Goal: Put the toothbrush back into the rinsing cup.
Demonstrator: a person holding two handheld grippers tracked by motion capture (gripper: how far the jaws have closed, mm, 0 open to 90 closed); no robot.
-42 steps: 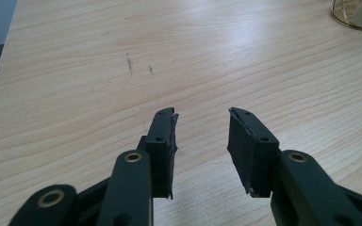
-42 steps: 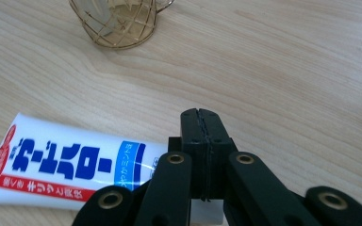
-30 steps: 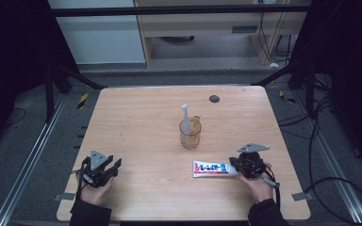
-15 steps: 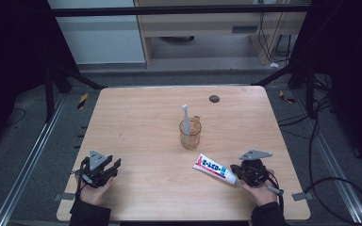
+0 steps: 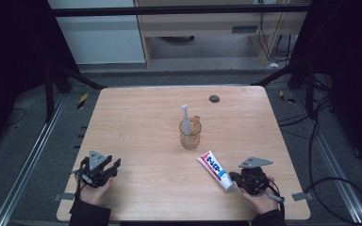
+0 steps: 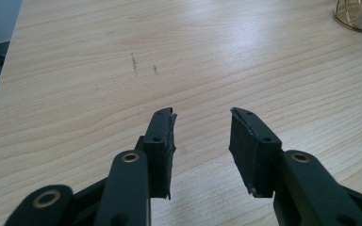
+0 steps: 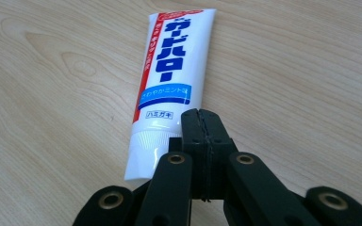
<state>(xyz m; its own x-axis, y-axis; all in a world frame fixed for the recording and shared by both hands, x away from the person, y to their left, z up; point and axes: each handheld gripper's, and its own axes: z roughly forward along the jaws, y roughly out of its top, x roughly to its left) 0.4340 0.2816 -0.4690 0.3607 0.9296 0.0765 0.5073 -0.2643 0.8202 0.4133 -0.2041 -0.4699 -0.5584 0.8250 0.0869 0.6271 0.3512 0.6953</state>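
On surface front right: toothpaste tube (image 5: 214, 169) lying flat, near glass cup (image 5: 190, 133) | right claw (image 7: 202, 123) closed, empty, touching tube's cap end | left claw (image 6: 201, 136) open, empty | tube light, soft, slick; judged best gripped across stiff cap shoulder.

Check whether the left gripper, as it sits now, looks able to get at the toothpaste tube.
Probably yes, with a long reach. The left gripper is open with nothing between its jaws, and bare table lies between it and the toothpaste tube. But the shut right gripper sits right against the tube's cap end, crowding it.
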